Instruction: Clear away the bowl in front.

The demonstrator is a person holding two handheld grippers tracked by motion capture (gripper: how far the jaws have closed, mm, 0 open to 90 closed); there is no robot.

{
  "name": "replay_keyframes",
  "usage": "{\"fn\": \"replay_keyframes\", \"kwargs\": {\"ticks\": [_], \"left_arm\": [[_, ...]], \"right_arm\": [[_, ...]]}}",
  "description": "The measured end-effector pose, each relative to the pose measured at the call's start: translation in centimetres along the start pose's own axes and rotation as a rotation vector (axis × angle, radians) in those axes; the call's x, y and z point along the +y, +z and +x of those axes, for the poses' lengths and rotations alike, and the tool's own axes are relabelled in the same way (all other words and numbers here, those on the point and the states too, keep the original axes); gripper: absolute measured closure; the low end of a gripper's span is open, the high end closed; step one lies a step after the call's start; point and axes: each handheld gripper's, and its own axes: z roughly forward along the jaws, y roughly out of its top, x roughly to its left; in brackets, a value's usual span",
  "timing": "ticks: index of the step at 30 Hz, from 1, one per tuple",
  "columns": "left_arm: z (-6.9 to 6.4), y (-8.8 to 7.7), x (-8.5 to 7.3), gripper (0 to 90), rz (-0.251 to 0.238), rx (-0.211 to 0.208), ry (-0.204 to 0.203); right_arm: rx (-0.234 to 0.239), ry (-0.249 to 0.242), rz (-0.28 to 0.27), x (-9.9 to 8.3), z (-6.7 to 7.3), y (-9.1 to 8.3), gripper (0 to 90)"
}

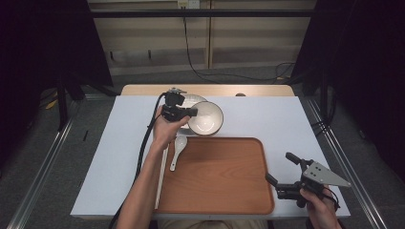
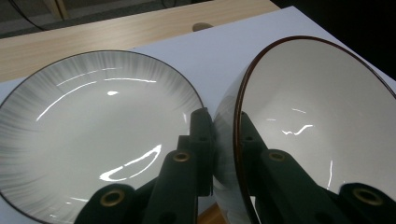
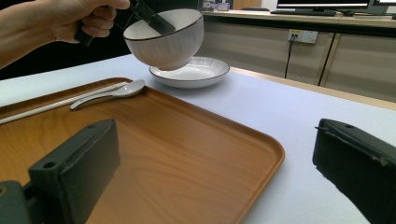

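Left gripper [image 1: 193, 112] clamped on the rim of the white bowl [image 1: 206, 118]: in the left gripper view one black jaw sits outside the wall, the other inside, pads pressed on the brown-edged rim near lower centre of the frame [image 2: 226, 154]. Bowl is lifted and tilted; in the right gripper view it hangs at upper centre [image 3: 166, 39], clear of the table, above and just in front of the shallow plate [image 3: 191, 72]. Left hand [image 1: 167, 129] wraps the gripper body, forearm running up from the bottom edge of the high view, cable trailing along it. Plate in the left gripper view fills the left half [image 2: 93, 130], grey streaked rim, lying flat on the white table cover [image 1: 267, 114]. Right gripper [image 1: 282, 176] sits at lower right of the high view, held low by the right hand [image 1: 321, 207], jaws spread wide with nothing between them; the right gripper view shows both jaws well apart over the wooden tray [image 3: 187, 154] edge. Spoon [image 1: 177, 150] and chopsticks [image 1: 162, 174] lie along the tray's left side. No readable writing on any item. Ribbing on the bowl's outer wall reads best in the right gripper view; its glossy interior in the left gripper view.
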Motion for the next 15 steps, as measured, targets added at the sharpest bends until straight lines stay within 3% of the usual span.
{"fn": "replay_keyframes", "kwargs": {"ticks": [6, 15], "left_arm": [[-1.2, 0.8, 0.3, 81.7, -0.004, -0.024, 0.0], [-2.7, 1.7, 0.6, 81.6, 0.025, -0.068, 0.032]], "right_arm": [[0.0, -0.003, -0.001, 0.0, 0.0, 0.0, 0.6], [-0.003, -0.002, 0.0, 0.0, 0.0, 0.0, 0.6]]}}
